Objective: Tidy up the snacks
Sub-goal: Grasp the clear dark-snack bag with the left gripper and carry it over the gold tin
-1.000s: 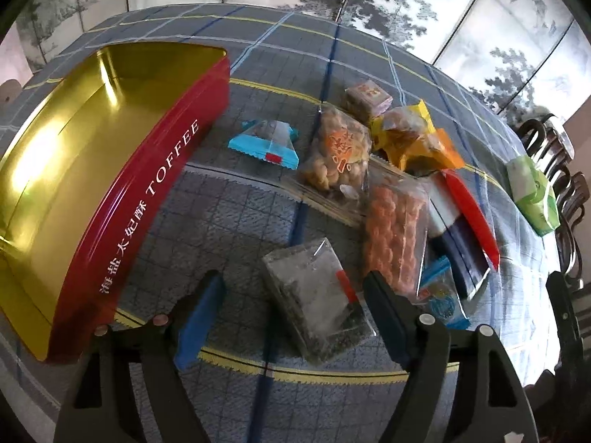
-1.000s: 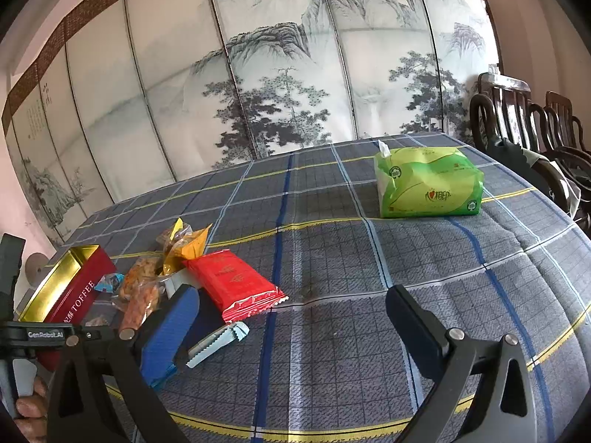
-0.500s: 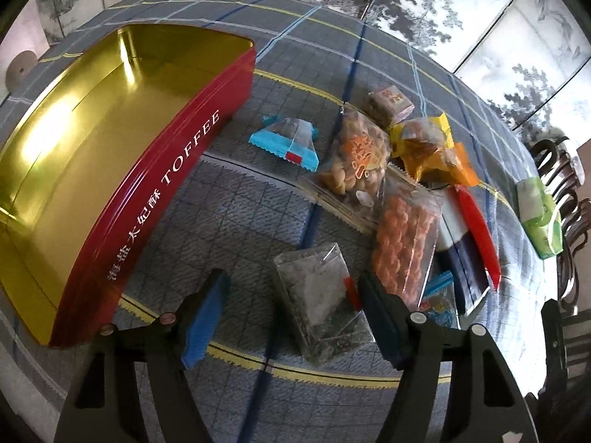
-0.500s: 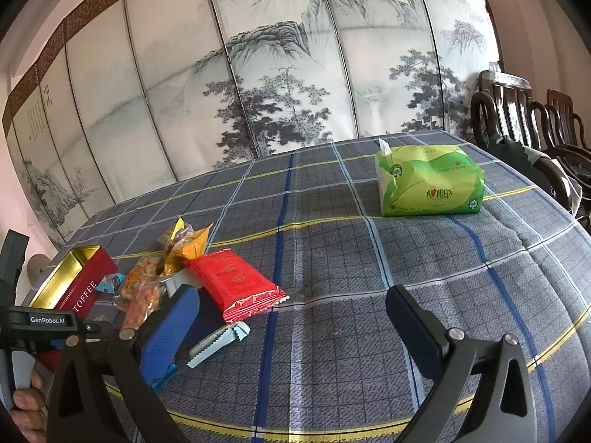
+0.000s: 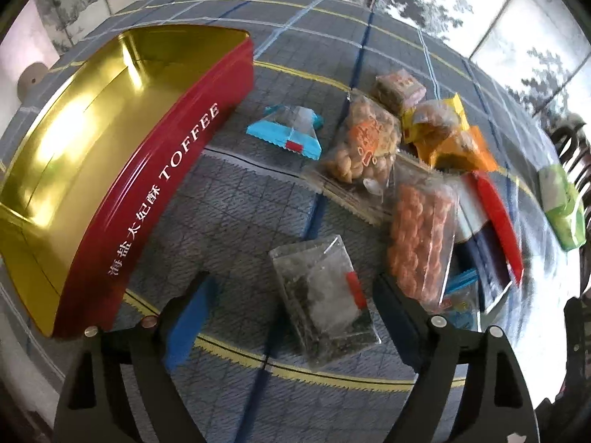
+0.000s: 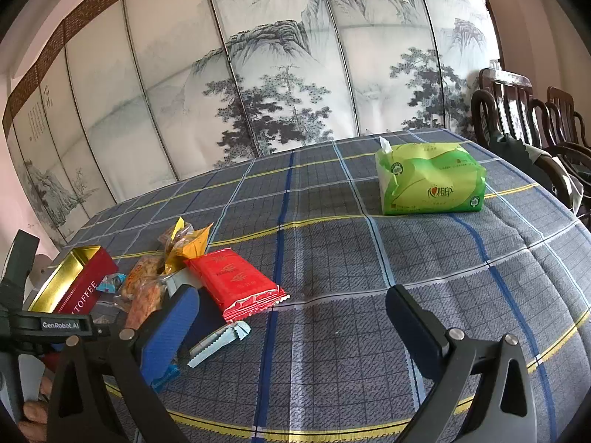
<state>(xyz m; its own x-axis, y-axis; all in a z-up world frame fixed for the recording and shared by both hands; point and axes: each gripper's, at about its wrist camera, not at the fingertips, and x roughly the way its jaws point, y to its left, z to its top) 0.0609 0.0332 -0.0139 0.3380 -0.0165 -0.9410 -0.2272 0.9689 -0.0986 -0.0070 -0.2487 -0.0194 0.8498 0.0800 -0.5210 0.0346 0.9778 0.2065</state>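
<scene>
Our left gripper [image 5: 291,302] points steeply down at a clear packet of dark dried bits [image 5: 323,297] lying flat on the checked tablecloth [image 5: 240,203]. Its jaws are opening and stand either side of the packet without touching it; nothing is held. The packet sits near us, right of the open red toffee tin [image 5: 147,192], whose gold inside is empty. Farther off lie the other snacks: a small blue-edged wrapper [image 5: 288,134], a bag of pale nuts [image 5: 364,147], a bag of orange crackers [image 5: 421,236], yellow and orange wrapped pieces [image 5: 443,129], and a red packet [image 6: 236,282] to the right.

Our right gripper [image 6: 291,317] hangs over bare cloth with its jaws wide apart and empty, well away from the green tissue pack [image 6: 430,181] at the far right.

We judge the clear packet to be light and soft, with loose contents that shift and a slick film that may slide or crumple under pressure. The better hold is across its narrow width near the middle, beside the red label, where the filling gives the jaws some bulk to close on. Since it lies flat, the jaws must come right down to the cloth, and we risk catching the fabric too. A gentle squeeze should do; the contents may be brittle.
</scene>
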